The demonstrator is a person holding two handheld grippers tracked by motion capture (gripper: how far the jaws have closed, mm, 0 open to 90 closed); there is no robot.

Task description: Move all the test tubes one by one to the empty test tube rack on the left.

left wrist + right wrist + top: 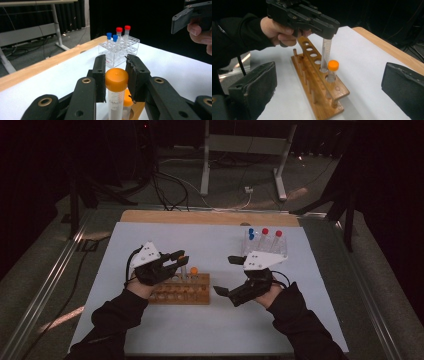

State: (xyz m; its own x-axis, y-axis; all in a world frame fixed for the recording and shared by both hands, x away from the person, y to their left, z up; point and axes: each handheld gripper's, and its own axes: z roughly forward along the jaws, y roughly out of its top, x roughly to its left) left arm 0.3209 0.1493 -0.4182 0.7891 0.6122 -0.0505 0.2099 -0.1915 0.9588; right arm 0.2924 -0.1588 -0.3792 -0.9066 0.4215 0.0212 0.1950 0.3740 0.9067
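Nearest the lens: orange-capped tube pinched at the cap by the left gripper fingers, base entering a hole of the wooden rack on the worktop. Likely light, stiff, slippery plastic; best held just under the cap. Right gripper fingers spread, empty; second orange tube racked, red- and blue-capped tubes in the clear rack.

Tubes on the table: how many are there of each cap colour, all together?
Orange caps: 2, one tube clamped in the left gripper over the wooden rack, one standing in that rack.
Blue caps: 2, in the clear rack.
Red caps: 2, in the clear rack.
Total: 6 tubes.
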